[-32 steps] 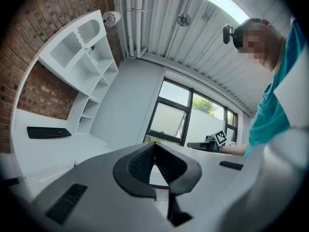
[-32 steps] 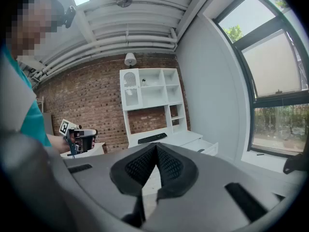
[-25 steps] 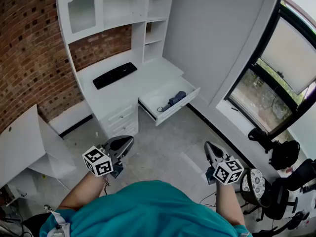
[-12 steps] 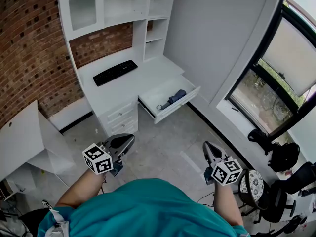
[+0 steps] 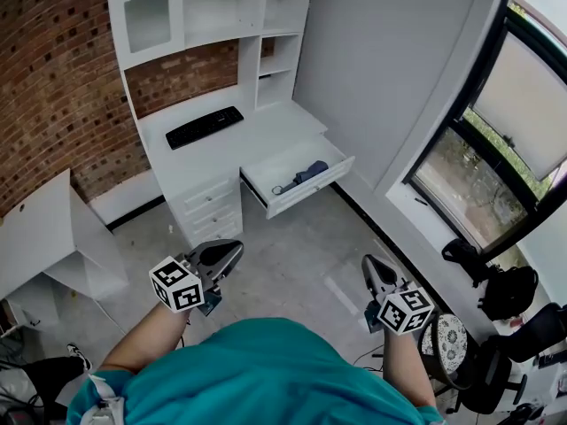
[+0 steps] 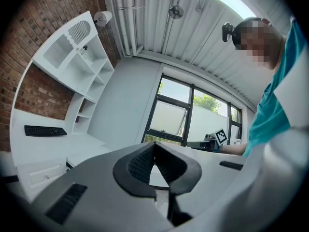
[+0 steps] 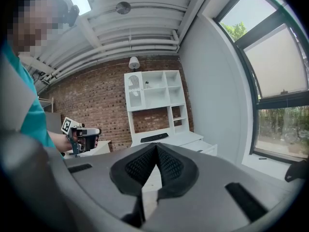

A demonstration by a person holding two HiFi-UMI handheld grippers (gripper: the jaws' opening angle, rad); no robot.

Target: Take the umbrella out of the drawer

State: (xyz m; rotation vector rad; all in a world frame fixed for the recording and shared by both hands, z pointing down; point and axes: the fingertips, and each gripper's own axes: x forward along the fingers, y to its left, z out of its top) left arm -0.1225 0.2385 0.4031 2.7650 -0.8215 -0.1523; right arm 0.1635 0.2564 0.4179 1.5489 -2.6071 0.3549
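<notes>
A folded dark blue umbrella [image 5: 299, 177] lies in the open drawer [image 5: 312, 193] of the white desk [image 5: 257, 140], in the upper middle of the head view. Both grippers are held far short of it, low in that view and over the grey floor. My left gripper [image 5: 232, 249] is shut with nothing in it, its pads meeting at the tip [image 6: 154, 146]. My right gripper [image 5: 368, 263] is likewise shut and holds nothing [image 7: 156, 147]. Each gripper view shows the other gripper off to the side: the right one [image 6: 211, 140] and the left one [image 7: 83, 136].
A black keyboard [image 5: 204, 127] lies on the desk under white shelves [image 5: 213, 7]. A stack of closed drawers [image 5: 213, 215] stands left of the open one. A white slanted cabinet [image 5: 53, 246] stands at left. A tall window [image 5: 496, 140], a patterned stool [image 5: 446, 336] and black office chairs [image 5: 505, 290] stand at right.
In the head view the desk and the white cabinet have shifted left. Both grippers stay shut and hold their places low in the view.
</notes>
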